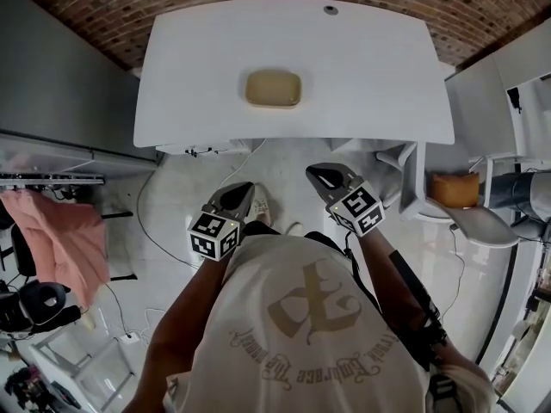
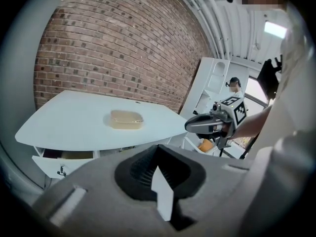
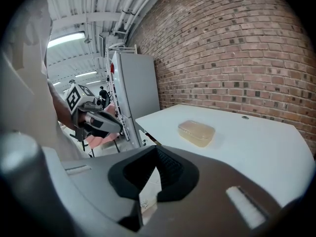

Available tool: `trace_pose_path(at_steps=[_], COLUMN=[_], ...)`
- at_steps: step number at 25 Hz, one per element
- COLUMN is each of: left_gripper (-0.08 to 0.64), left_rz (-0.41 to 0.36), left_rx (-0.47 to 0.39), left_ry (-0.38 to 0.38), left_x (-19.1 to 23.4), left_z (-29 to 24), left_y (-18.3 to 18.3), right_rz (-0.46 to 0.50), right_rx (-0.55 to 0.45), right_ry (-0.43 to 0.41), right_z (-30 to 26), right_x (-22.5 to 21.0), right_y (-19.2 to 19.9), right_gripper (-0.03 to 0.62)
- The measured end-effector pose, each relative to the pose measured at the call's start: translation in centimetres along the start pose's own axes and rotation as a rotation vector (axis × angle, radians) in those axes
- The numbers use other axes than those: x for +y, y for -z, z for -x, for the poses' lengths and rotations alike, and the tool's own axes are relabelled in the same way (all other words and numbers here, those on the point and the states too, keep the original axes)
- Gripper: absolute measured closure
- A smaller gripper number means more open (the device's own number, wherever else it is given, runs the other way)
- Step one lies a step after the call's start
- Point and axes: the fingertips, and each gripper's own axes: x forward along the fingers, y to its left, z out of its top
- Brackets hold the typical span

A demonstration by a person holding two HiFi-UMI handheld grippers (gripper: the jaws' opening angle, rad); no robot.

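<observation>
Tan lidded box is being carried near the middle of the white surface, untouched. The left gripper and right gripper are being held over the floor, short of the near edge, jaws pressed together on nothing, seemingly since the box is lying out of reach.

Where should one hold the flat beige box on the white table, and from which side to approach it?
Probably from above, jaws over the two long edges of the beige box at mid-length: it lies flat and low on the white table, and that span is the narrower.
</observation>
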Motion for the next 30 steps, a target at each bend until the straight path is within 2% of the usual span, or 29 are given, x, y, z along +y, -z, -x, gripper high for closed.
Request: trace_pose_path(at_steps=[6, 19, 27, 30], left_gripper=[0.557, 0.557, 0.557, 0.557], left_rz=[-0.004, -0.038, 0.0, 0.012], left_rx=[0.011, 0.052, 0.058, 0.059], left_ry=[0.042, 0.164, 0.176, 0.179], left_x=[3.3, 9.0, 10.9, 11.5], left_z=[-1.3, -2.8, -2.8, -3.2], left_y=[-2.1, -4.6, -4.3, -4.4], right_rz=[-0.012, -0.072, -0.1, -0.099], right_rx=[0.012, 0.023, 0.063, 0.039], right_ry=[0.034, 0.181, 0.222, 0.232], right_z=[-2.6, -6.6, -7.2, -7.8], right_x=[-1.7, -4.9, -5.8, -6.5], right_y=[-1.9, -5.0, -5.0, -5.7], right_gripper=[0.583, 0.584, 0.583, 0.583])
